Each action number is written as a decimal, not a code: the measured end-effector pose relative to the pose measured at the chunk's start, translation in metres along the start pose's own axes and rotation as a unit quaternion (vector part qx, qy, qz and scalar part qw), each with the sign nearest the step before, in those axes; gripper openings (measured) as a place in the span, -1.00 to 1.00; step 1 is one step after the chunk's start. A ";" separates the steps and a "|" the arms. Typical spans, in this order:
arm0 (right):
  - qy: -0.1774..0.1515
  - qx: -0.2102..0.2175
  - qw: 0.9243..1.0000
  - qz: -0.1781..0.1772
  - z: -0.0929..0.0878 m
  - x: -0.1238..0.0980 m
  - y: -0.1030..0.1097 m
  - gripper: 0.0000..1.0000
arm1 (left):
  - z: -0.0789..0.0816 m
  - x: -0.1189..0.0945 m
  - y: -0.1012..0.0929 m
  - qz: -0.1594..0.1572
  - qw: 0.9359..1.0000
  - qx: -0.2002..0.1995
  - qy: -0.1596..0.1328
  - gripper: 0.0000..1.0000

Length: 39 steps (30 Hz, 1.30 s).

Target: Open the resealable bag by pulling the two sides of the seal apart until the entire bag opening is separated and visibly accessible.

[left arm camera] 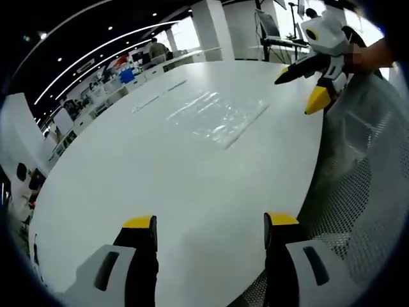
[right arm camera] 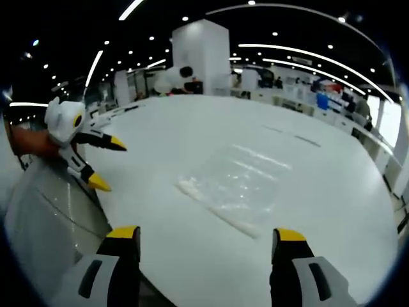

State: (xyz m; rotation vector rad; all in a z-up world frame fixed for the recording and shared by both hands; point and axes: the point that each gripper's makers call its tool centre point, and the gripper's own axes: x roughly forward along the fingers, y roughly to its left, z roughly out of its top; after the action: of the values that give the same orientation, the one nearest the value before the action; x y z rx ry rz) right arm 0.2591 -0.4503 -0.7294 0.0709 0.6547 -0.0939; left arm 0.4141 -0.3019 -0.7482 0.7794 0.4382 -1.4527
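Observation:
A clear resealable bag (left arm camera: 214,115) lies flat on the white table (left arm camera: 160,185), and both grippers are apart from it. My left gripper (left arm camera: 211,224) is open near the table's edge, its yellow-tipped jaws holding nothing. From the upper right, my right gripper (left arm camera: 299,91) comes into the left gripper view, also open and short of the bag. In the right gripper view the bag (right arm camera: 233,182) rests ahead of my open right gripper (right arm camera: 208,233), its thicker whitish edge on the near side. The left gripper (right arm camera: 108,165) shows at the left, held by a hand.
A grey mesh chair (left arm camera: 364,166) stands against the table's edge, and its back (right arm camera: 45,217) appears by the right gripper. Desks, a white pillar (right arm camera: 201,54) and people are far behind the table (right arm camera: 332,192).

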 end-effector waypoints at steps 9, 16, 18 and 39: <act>-0.005 -0.005 1.000 -0.005 0.002 -0.002 -0.003 0.67 | 0.001 0.000 -0.003 -0.007 1.000 -0.001 -0.001 0.35; 0.003 -0.015 1.000 -0.004 0.000 -0.002 -0.002 0.64 | 0.003 -0.002 -0.002 -0.009 1.000 -0.010 -0.007 0.37; 0.006 -0.018 1.000 -0.005 -0.001 -0.002 -0.002 0.62 | 0.003 -0.002 -0.002 -0.008 1.000 -0.010 -0.007 0.37; -0.012 0.024 1.000 -0.015 0.001 -0.003 -0.011 0.76 | 0.007 0.001 -0.007 -0.025 0.998 -0.045 -0.021 0.63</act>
State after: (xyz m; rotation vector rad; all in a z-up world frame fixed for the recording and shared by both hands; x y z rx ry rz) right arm 0.2557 -0.4611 -0.7274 0.1067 0.6287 -0.1397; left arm 0.4058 -0.3071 -0.7459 0.6689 0.4902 -1.4820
